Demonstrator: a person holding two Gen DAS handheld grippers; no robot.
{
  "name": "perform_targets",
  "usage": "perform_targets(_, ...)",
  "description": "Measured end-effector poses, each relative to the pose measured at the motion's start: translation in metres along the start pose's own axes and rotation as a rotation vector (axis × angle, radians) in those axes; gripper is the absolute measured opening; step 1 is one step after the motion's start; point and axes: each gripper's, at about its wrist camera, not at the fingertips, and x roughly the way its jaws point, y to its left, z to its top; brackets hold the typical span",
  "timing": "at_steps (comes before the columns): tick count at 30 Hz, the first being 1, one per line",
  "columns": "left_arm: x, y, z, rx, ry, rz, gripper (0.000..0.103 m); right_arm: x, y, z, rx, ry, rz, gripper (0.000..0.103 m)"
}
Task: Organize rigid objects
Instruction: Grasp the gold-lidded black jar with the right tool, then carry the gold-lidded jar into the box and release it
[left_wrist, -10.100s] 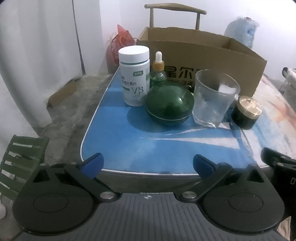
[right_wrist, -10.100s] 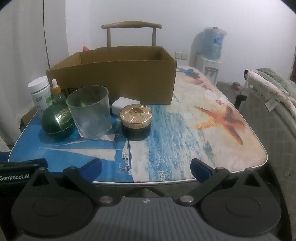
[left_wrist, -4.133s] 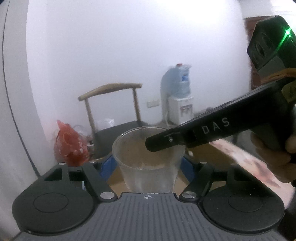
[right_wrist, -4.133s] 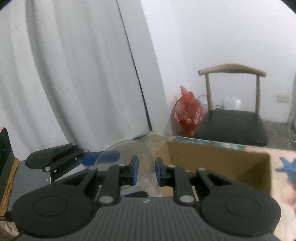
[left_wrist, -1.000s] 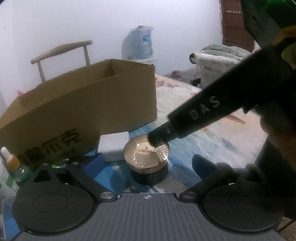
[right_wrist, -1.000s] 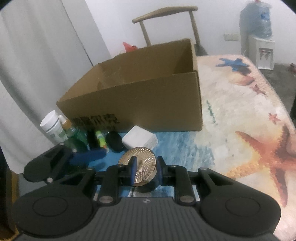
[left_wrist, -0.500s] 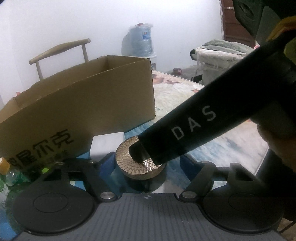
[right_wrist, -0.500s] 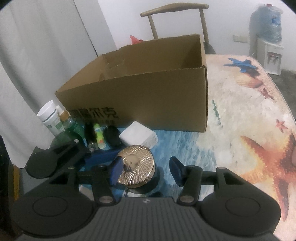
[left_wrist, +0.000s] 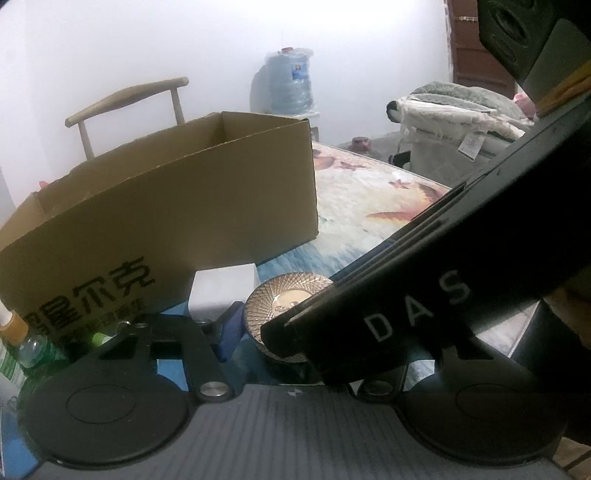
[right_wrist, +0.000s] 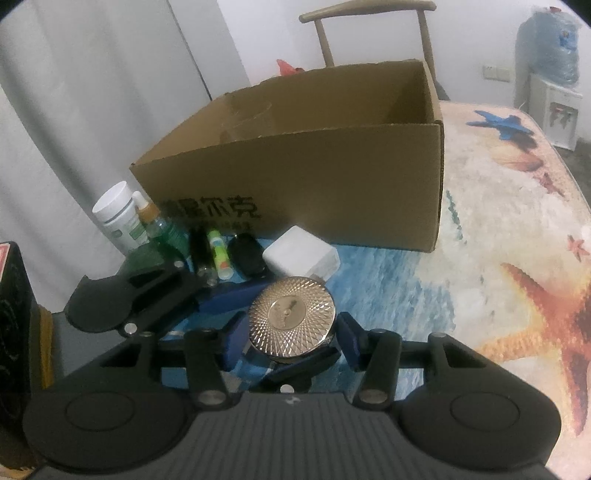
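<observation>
both grippers have closed in around the jar (right_wrist: 291, 319), which sits on the table (right_wrist: 498, 206) near the white block (right_wrist: 301, 254), in front of the cardboard box (right_wrist: 332, 192). the right gripper (right_wrist: 291, 341) is closing, pads at the gold lid's sides. the left gripper (left_wrist: 295, 332) is closing too; contact unclear. "das" shows on the right gripper's body.
</observation>
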Motion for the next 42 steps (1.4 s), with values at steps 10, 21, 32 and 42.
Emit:
perform_targets(10, 0.003, 0.002, 0.003, -0.007, 0.001, -0.013, 0.058, -0.001, 0.002, -0.001, 0.009, 0.015, 0.009, 0.055)
perform_targets(21, 0.007, -0.002, 0.002, 0.025, 0.002, -0.001, 0.061, -0.001, -0.001, -0.001, 0.027, 0.020, 0.025, 0.055)
perform_targets(32, 0.006, -0.003, -0.003, 0.019, -0.005, -0.001, 0.059, -0.002, -0.003, -0.001, 0.044, 0.017, 0.037, 0.053)
perform_targets(42, -0.039, 0.002, 0.019, 0.024, -0.087, 0.031, 0.058, -0.038, 0.022, 0.015, -0.023, -0.044, 0.043, 0.053)
